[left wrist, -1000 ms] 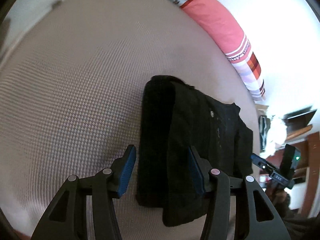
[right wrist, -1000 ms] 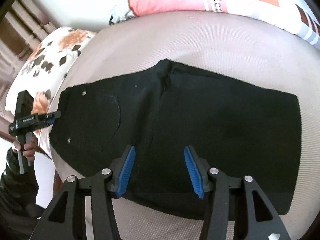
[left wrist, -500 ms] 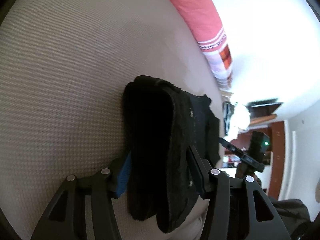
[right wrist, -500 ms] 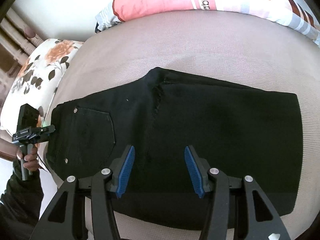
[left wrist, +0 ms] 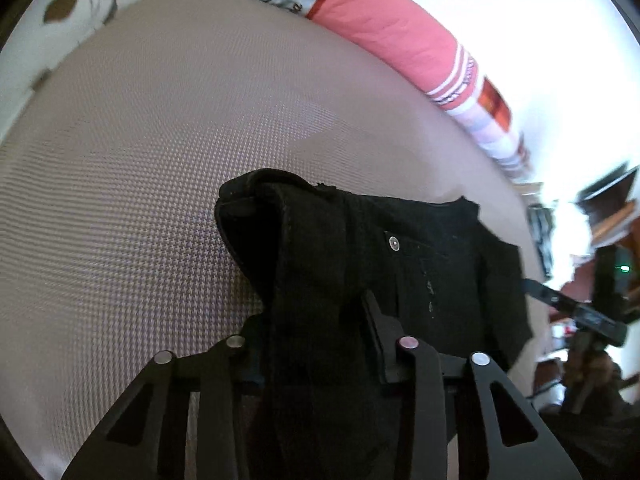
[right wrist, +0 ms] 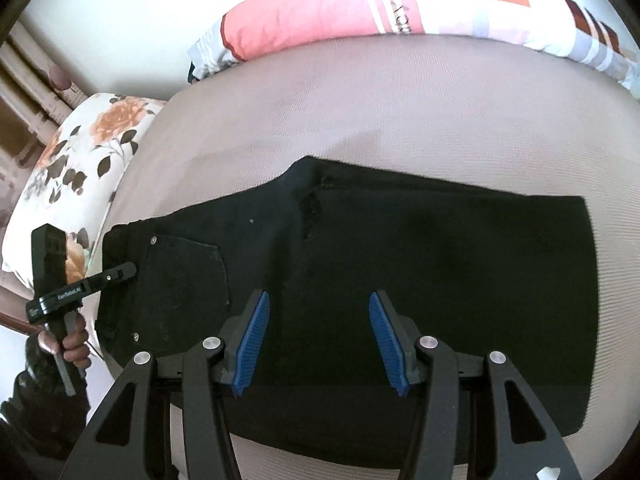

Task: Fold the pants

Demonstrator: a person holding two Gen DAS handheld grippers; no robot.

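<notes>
Black pants (right wrist: 400, 280) lie flat on a bed (right wrist: 360, 112), waist end pinched in the left gripper (left wrist: 316, 344). The right gripper (right wrist: 320, 340) hovers wide open above the middle. The thick bunched waistband could slip the pinch, or lifting one-handed may drag the folded legs askew.

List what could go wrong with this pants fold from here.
1. The left gripper pinches only the waistband end of the black pants; the thick bunched layers there may slip out or separate when lifted.
2. The right gripper is open over the middle, holding nothing, so the far half could drag along the bed cover and skew the fold.
</notes>
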